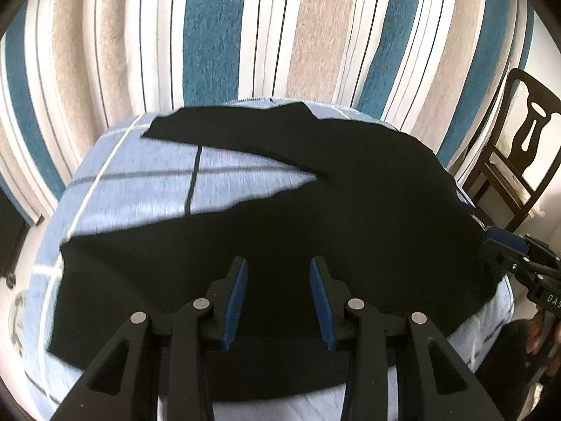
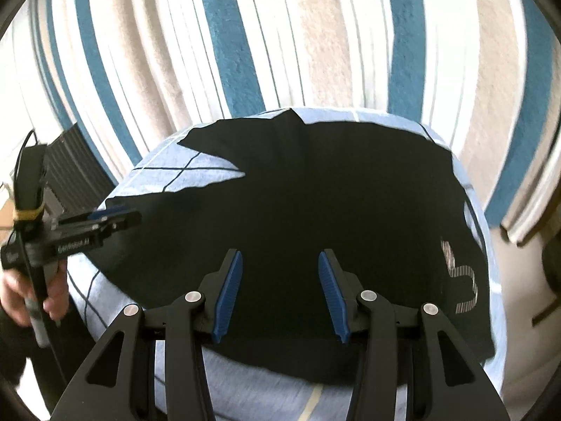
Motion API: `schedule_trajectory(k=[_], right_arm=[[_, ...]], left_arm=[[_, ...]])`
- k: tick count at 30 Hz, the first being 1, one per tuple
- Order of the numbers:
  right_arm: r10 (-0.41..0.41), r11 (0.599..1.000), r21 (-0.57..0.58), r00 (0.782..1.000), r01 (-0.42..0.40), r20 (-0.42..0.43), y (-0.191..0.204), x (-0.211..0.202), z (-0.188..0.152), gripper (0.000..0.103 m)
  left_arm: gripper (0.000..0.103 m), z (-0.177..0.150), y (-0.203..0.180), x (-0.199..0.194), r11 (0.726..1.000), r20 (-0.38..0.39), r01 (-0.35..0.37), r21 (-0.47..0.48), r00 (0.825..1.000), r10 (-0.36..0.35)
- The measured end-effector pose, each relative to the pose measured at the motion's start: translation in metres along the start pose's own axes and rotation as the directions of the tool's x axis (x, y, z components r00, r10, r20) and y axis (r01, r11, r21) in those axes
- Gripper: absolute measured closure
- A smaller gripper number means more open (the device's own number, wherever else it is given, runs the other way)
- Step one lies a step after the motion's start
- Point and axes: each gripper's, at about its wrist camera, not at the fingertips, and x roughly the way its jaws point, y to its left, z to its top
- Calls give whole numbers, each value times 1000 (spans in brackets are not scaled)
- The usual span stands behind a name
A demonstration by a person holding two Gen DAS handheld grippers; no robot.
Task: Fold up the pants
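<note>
The black pants (image 1: 315, 217) lie spread on a light blue checked surface (image 1: 140, 182), the two legs splayed apart toward the far left and the waist end near the cameras; a grey logo (image 2: 463, 273) shows near their right edge. Both grippers hover above the near part of the cloth. The left gripper (image 1: 278, 301) has its jaws apart and holds nothing; the right gripper (image 2: 280, 294) is likewise spread wide and empty. In the right view the left gripper appears from the side at the pants' left edge, held in a hand (image 2: 21, 294). A striped rug (image 1: 210, 35) lies beyond, with a dark chair (image 1: 519, 147) to the right. No fold looks made yet, so this seems the opening step: choosing grasp points. The next move likely calls for lowering each gripper to an edge, pinching a single layer of the thin cloth, and bringing one leg over the other so the seams line up.
</note>
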Motion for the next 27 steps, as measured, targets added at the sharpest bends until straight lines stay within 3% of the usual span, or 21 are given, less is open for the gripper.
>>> schedule_trajectory(k=[4,7,17,27], right_arm=[[17,999,-45,1000,-17,-10,-11,17,30,56],[26,995,-96,1000,-27,-14,-18,32,53,51],[54,951,-300,994,-81,-96,-62,119,130,43],[74,940,-312,977,-136,-201,-129,210,184,40]], left_arm=[[62,31,15,16,1000,18,9,27,1000,-9],[54,55,24,31,998,29,20,66,999,-22],[44,158,35,126,975,-28,80,209,997,-75],[43,223,44,241,960,-86,37,279,996,-14]])
